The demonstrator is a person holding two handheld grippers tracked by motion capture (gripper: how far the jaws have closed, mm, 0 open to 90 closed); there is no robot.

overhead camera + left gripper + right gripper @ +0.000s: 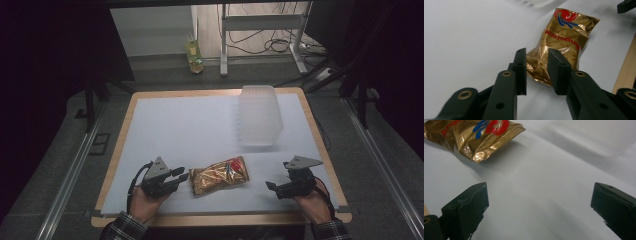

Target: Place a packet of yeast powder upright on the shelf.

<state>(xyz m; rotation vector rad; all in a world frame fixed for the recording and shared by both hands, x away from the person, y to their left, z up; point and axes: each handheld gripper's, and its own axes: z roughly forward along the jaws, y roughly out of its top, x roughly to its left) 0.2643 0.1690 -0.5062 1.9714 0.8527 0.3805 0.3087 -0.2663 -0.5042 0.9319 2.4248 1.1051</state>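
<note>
Gold foil is what makes this grasp chancy: the snack bag lies flat on the white surface, directly ahead of the left hand-held gripper, with its crimped near end just beyond the jaw tips. In the left gripper view the bag sits past and partly between the two black jaws, which stand a little apart with a narrow gap and pinch nothing yet. The right hand-held gripper waits on the far side of the bag, apart from it, jaws spread wide over bare white surface; in its own view the bag's printed end lies ahead and to the left.

Judging from this, the likeliest trouble is a slip. The gap between the left jaws looks barely wider than the puffed foil, so pushing forward may shove the bag along the smooth surface instead of taking it in. A bite that catches only the thin crimped seam could let the slick film slide out on lifting. Closing hard on the belly of the bag could crush what is inside or burst it. A clear plastic container stands farther off, beyond both grippers, and a carried bag swung carelessly that way could knock it.
</note>
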